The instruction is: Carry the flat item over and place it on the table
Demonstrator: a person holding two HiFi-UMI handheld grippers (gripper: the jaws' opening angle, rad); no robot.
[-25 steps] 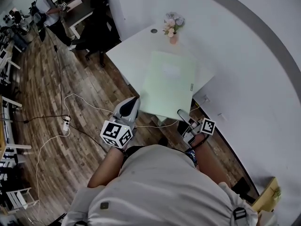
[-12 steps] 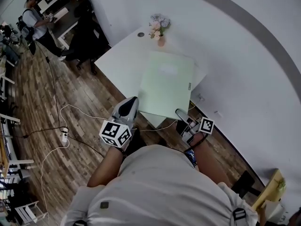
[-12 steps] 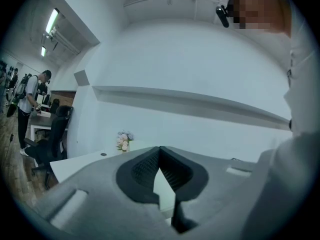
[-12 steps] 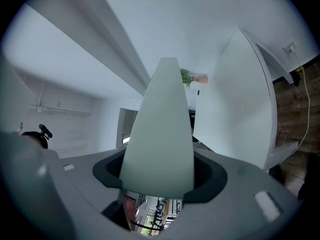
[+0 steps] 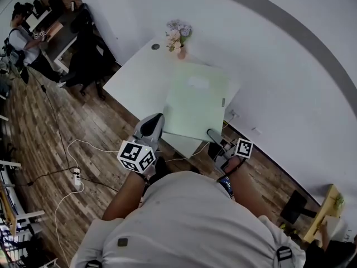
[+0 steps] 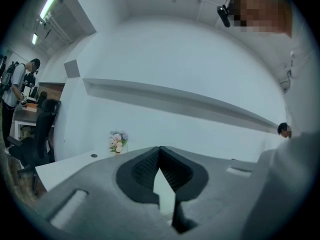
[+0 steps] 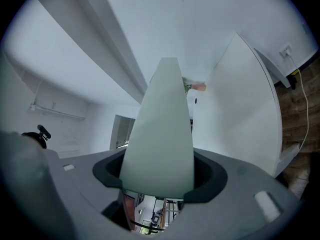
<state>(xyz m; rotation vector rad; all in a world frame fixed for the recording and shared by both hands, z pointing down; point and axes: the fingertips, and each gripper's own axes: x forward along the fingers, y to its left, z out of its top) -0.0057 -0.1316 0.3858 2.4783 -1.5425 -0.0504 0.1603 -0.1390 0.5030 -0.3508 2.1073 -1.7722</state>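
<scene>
Pale green board (image 5: 195,100) sat level in front of us, over the near right part of the white bench (image 5: 134,85). Its near edge reached out past the bench's near side, above the wooden floor (image 5: 50,121).

We held the board at its near right corner with the right tool (image 7: 157,170). That tool's jaws stood wide, the board's edge filled the whole gap between them, and both pads pressed on it. In the right gripper view the board ran away from us to a narrow far end. A strip of wall showed between it and the bench top, so on that side it was off the bench.

Our left tool (image 6: 160,150) lay just beside the board's near left corner in the head view, and we could not tell whether it touched. Its jaws were together at the tips. A pale sliver showed through the slot behind the tips, and we could not tell what it was.

A small vase of flowers (image 5: 177,37) stood at the far side of the bench, beyond the board's far left corner. A black chair (image 5: 83,57) stood left of the bench, and a person (image 5: 21,29) stood far left. A white cable (image 5: 92,146) trailed over the floor to a power strip (image 5: 77,177) at the near left.
</scene>
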